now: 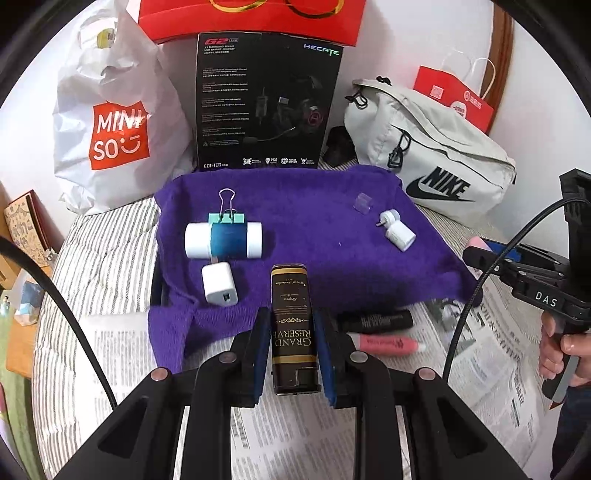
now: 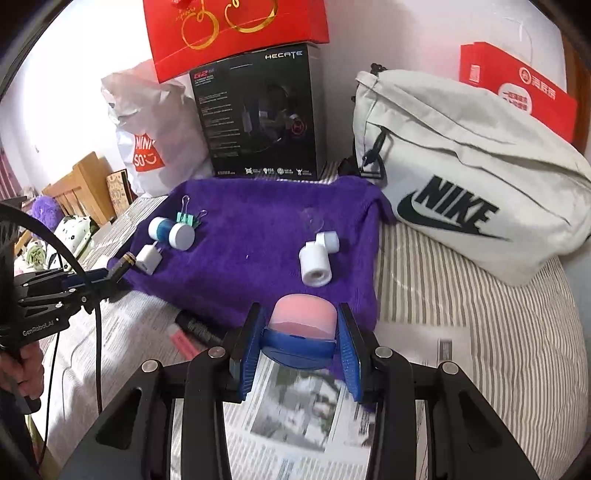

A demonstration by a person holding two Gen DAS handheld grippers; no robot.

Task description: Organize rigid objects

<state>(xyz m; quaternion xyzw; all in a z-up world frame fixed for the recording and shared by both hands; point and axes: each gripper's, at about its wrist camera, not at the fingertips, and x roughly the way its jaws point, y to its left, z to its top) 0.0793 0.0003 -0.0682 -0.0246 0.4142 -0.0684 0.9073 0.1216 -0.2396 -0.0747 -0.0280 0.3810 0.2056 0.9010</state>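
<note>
My left gripper (image 1: 293, 354) is shut on a dark brown box lettered "Grand Reserve" (image 1: 293, 325), held above the near edge of a purple towel (image 1: 303, 221). My right gripper (image 2: 295, 341) is shut on a pink bottle with a blue cap (image 2: 301, 325), raised over the towel's (image 2: 258, 229) near edge. On the towel lie a white and blue cylinder (image 1: 223, 240) with a green binder clip (image 1: 226, 216) behind it, a white charger (image 1: 219, 284), a white plug adapter (image 1: 397, 230) and a small clear piece (image 1: 362, 202). The right gripper (image 1: 476, 256) shows at the right edge.
A black tube (image 1: 376, 320) and a pink tube (image 1: 384, 344) lie on newspaper (image 1: 288, 435) near the towel. Behind it stand a white Miniso bag (image 1: 110, 122), a black headset box (image 1: 266, 103), a red box (image 1: 251, 18) and a grey Nike bag (image 1: 436, 155). Striped bedding (image 2: 480, 332) lies around.
</note>
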